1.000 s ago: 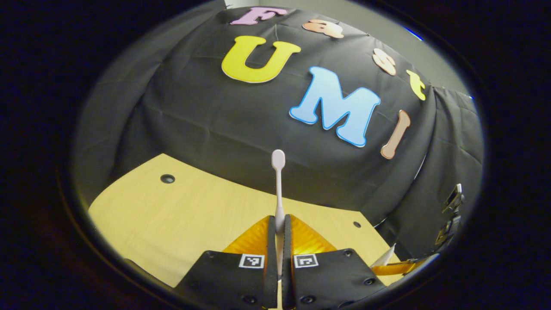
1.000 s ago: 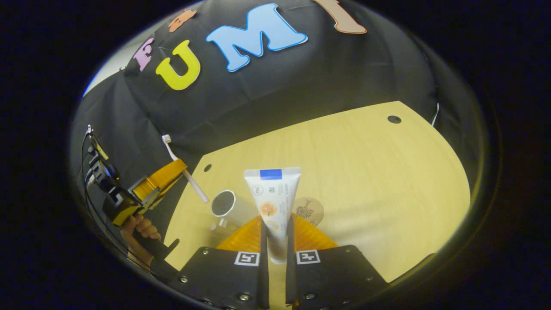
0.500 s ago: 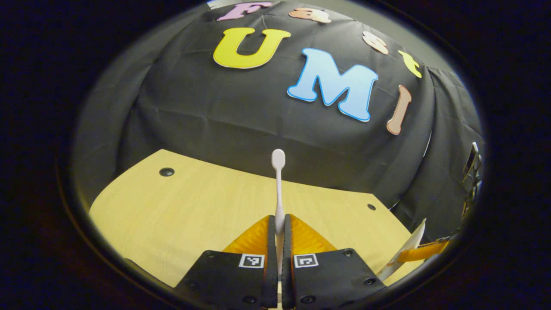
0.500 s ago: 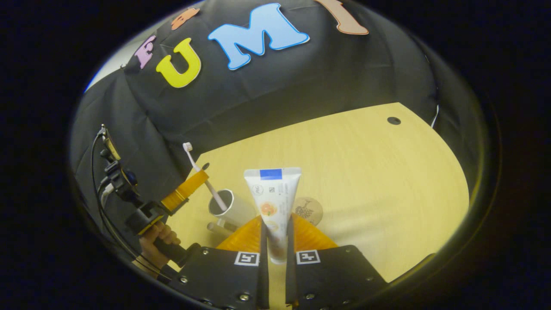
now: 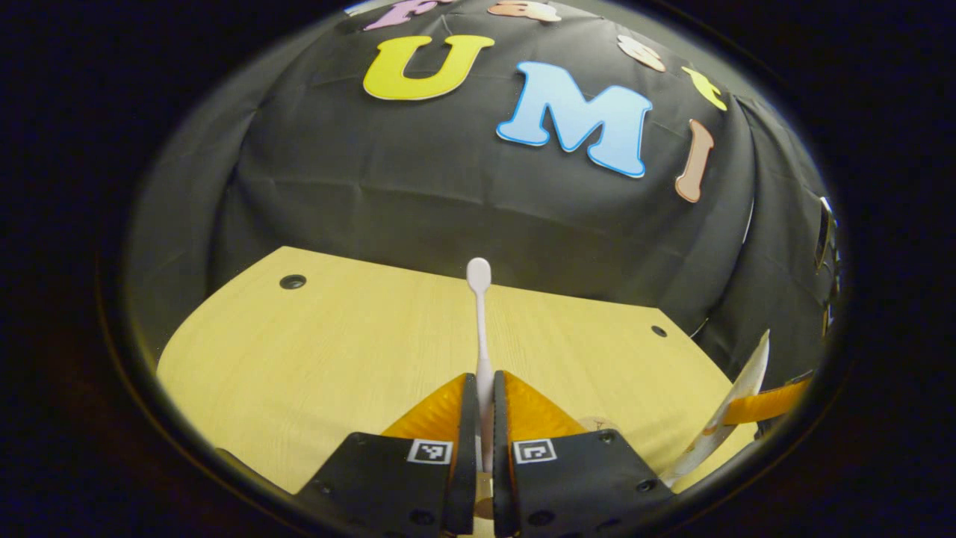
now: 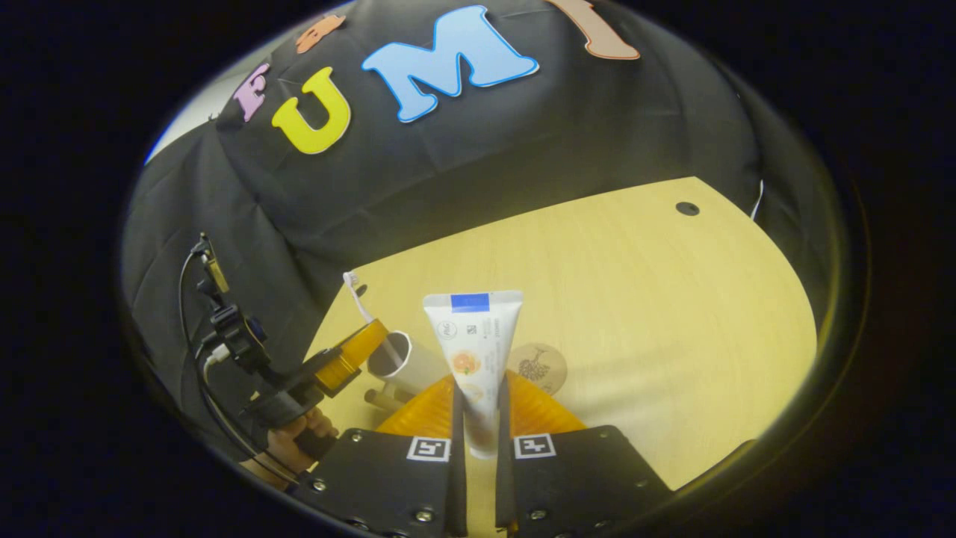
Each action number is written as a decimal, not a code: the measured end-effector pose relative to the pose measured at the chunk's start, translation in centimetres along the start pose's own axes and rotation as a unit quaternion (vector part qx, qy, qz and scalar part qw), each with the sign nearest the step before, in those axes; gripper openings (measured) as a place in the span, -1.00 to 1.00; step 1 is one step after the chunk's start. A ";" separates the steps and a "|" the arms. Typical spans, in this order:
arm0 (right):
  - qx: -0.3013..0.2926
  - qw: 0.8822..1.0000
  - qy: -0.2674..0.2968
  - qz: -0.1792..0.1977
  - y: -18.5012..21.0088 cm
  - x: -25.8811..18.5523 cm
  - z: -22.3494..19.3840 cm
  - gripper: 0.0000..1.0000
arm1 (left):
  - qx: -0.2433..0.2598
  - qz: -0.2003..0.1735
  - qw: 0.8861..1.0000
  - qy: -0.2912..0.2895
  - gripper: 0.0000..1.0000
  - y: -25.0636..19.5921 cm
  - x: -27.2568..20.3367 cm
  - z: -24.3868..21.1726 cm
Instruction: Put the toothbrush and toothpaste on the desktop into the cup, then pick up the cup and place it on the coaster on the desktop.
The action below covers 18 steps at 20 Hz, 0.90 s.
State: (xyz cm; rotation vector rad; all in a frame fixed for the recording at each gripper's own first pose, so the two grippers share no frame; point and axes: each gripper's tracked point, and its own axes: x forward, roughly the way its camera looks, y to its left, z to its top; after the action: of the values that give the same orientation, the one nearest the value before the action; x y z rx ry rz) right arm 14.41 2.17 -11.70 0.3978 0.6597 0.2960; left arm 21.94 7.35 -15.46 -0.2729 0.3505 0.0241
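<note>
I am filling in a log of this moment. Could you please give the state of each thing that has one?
left gripper: shut on the toothbrush.
toothbrush: held, handle end lowered into the cup.
right gripper: shut on the toothpaste.
toothpaste: held above the desk.
cup: open, off the coaster.
coaster: bare.

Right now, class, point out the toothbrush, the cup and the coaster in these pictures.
toothbrush (image 5: 479,274), left gripper view, on its white head above the fingers.
cup (image 6: 391,354), right gripper view, on the dark opening inside its white rim.
coaster (image 6: 544,364), right gripper view, on its round brown printed face.
</note>
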 end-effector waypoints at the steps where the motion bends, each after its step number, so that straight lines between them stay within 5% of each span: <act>1: 0.000 1.000 0.000 -0.001 0.0 0.1 0.0 -0.68 | -0.003 0.005 1.000 0.006 -0.68 0.3 0.0 -0.4; 8: -0.006 1.000 -0.005 0.001 0.6 0.1 0.4 -0.67 | -0.019 0.006 1.000 0.023 -0.45 0.9 -0.5 -1.2; 10: -0.017 1.000 -0.009 0.004 1.3 0.2 1.0 -0.67 | -0.020 -0.002 1.000 0.023 -0.27 0.7 -1.2 -1.0; 12: -0.034 0.999 -0.017 0.011 2.3 0.4 1.9 -0.67 | -0.015 -0.002 1.000 0.021 0.24 0.8 -2.1 -0.8; 14: -0.051 0.998 -0.027 0.021 3.7 0.8 3.0 -0.67 | -0.017 0.001 1.000 0.021 0.53 1.3 -3.1 -0.5; 18: -0.070 0.995 -0.046 0.052 7.1 2.1 4.8 -0.68 | -0.030 0.016 0.999 0.029 0.60 3.1 -5.2 -0.9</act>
State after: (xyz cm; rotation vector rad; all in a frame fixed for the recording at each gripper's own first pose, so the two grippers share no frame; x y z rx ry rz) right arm 18.10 7.99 -6.15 0.3105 0.5251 0.4175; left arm 16.58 10.18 -15.29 -0.3281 0.4113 0.0577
